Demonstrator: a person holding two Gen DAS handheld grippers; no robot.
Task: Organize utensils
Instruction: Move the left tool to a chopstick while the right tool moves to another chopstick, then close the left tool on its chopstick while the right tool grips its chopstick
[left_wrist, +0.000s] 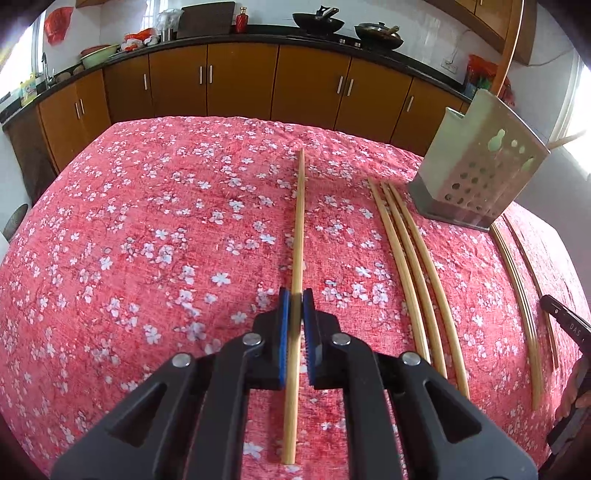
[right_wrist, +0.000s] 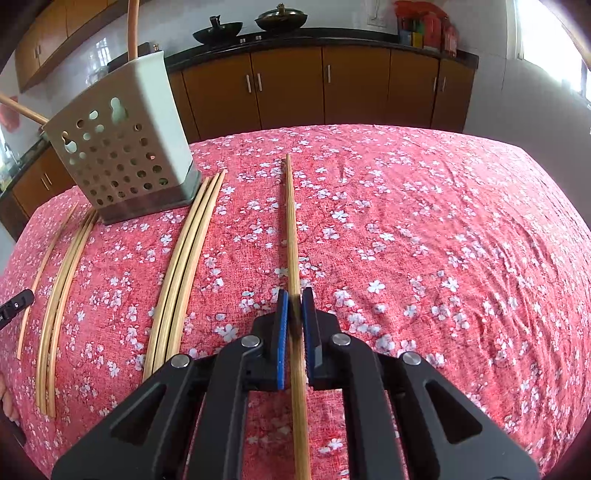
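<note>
My left gripper (left_wrist: 296, 295) is shut on a bamboo chopstick (left_wrist: 300, 221) that points forward over the red floral tablecloth (left_wrist: 147, 240). My right gripper (right_wrist: 294, 293) is shut on another bamboo chopstick (right_wrist: 291, 229), also pointing forward. A perforated metal utensil holder (left_wrist: 476, 173) stands on the table; it also shows in the right wrist view (right_wrist: 122, 155). Between the grippers lie three chopsticks side by side (left_wrist: 410, 266), which also show in the right wrist view (right_wrist: 184, 266). More chopsticks (left_wrist: 517, 295) lie in front of the holder, and show in the right wrist view (right_wrist: 62, 295).
A wooden handle (right_wrist: 132, 27) sticks up out of the holder. Brown kitchen cabinets (left_wrist: 240, 81) and a black counter with woks (left_wrist: 317, 22) stand behind the table. The other gripper's black tip (left_wrist: 565, 317) shows at the right edge.
</note>
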